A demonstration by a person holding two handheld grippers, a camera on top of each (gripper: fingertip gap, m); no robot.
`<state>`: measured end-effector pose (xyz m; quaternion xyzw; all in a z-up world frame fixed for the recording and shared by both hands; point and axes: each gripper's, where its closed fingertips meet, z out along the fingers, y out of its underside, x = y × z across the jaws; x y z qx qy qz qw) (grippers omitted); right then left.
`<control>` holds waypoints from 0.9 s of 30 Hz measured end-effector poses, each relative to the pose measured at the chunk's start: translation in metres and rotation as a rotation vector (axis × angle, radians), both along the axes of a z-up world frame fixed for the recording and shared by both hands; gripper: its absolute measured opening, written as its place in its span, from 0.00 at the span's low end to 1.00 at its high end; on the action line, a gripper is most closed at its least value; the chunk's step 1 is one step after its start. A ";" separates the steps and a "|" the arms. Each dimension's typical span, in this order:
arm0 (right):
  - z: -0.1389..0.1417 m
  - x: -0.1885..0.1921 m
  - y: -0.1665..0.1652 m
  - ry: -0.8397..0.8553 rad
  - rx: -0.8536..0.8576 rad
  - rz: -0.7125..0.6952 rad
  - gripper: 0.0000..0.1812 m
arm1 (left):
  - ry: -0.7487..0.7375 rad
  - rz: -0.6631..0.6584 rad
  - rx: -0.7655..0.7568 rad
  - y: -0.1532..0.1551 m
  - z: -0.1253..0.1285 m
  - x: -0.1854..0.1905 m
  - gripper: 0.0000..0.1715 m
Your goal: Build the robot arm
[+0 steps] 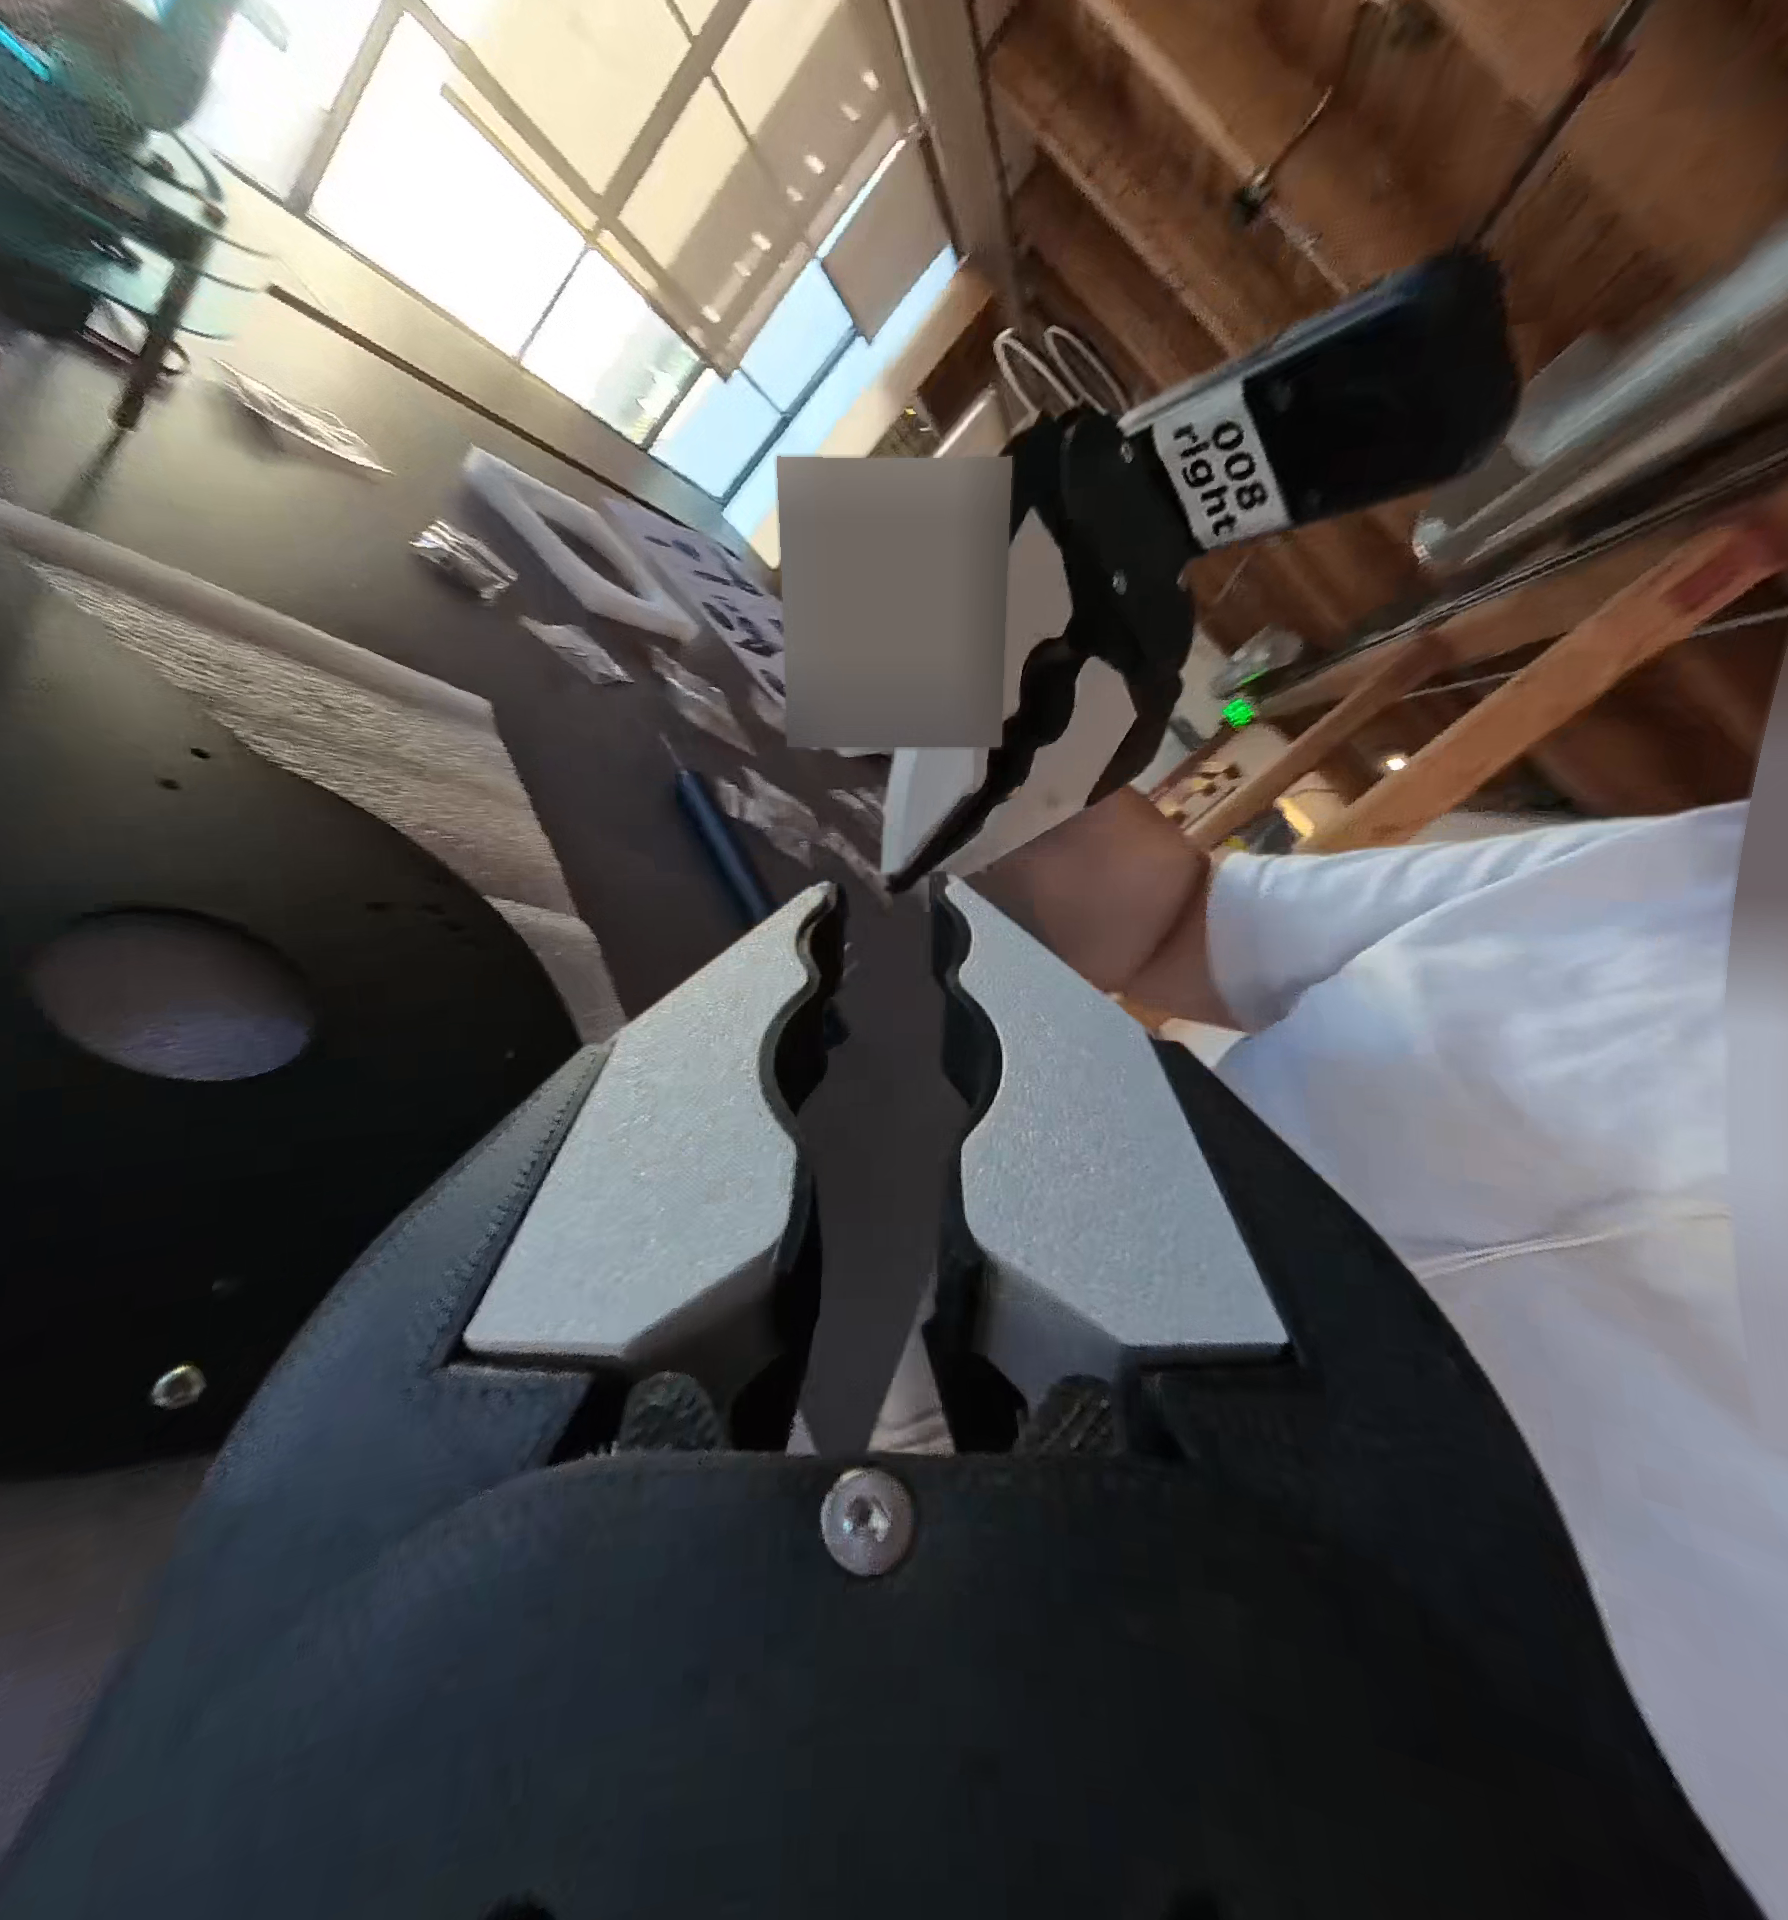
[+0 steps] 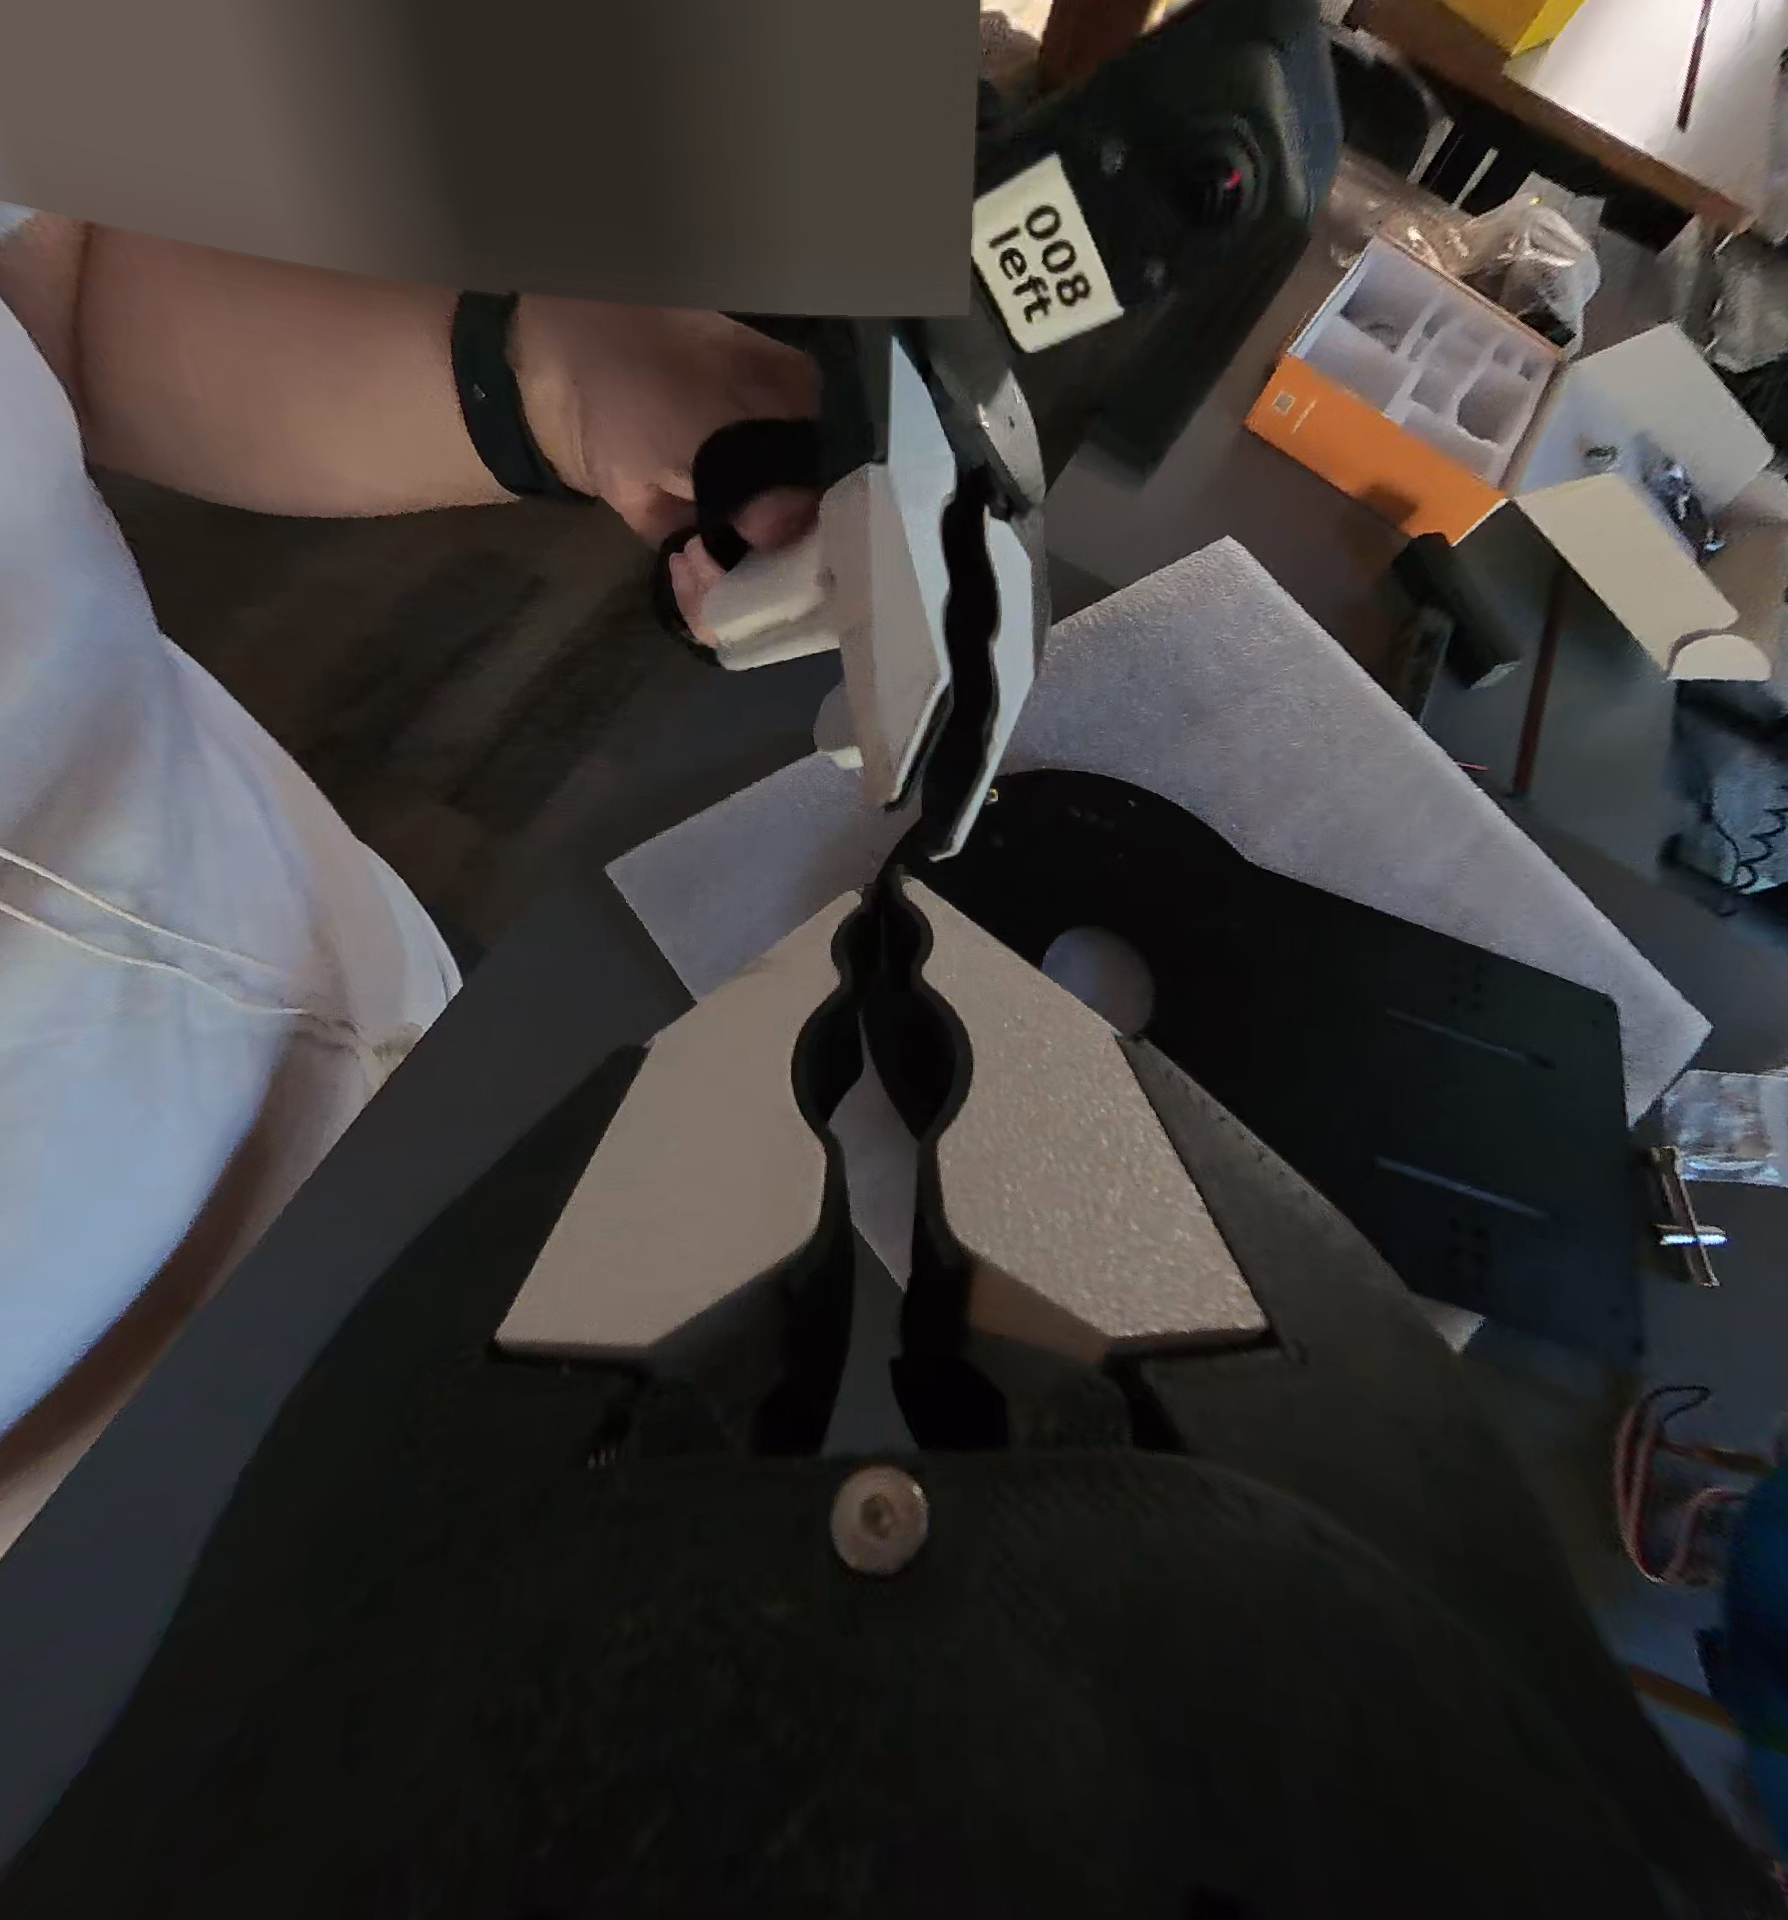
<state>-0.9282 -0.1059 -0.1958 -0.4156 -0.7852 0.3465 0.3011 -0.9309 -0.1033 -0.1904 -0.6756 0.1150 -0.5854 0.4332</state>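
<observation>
Up close, left wrist view: left gripper (image 1: 885, 899) tongs slightly apart, pinching nothing, raised beside the black metal plate (image 1: 194, 1039) on white foam sheet (image 1: 350, 707); right gripper (image 1: 895, 883) tips almost meet it. Right wrist view: right gripper (image 2: 888, 885) tongs pressed together, empty, tip-to-tip with left gripper (image 2: 921, 842) above plate (image 2: 1389, 1039); orange box (image 2: 1368, 436) well behind.
</observation>
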 end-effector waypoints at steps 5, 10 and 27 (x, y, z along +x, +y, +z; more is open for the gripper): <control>-0.015 0.003 0.016 -0.040 0.011 -0.073 0.00 | 0.070 0.045 -0.070 0.012 -0.020 0.000 0.07; -0.048 0.022 0.035 -0.125 0.006 -0.251 0.00 | 0.241 0.215 -0.133 0.004 -0.052 -0.018 0.10; -0.085 0.094 -0.013 -0.335 -0.194 -0.369 0.06 | 0.442 0.214 -0.053 -0.025 -0.074 0.003 0.07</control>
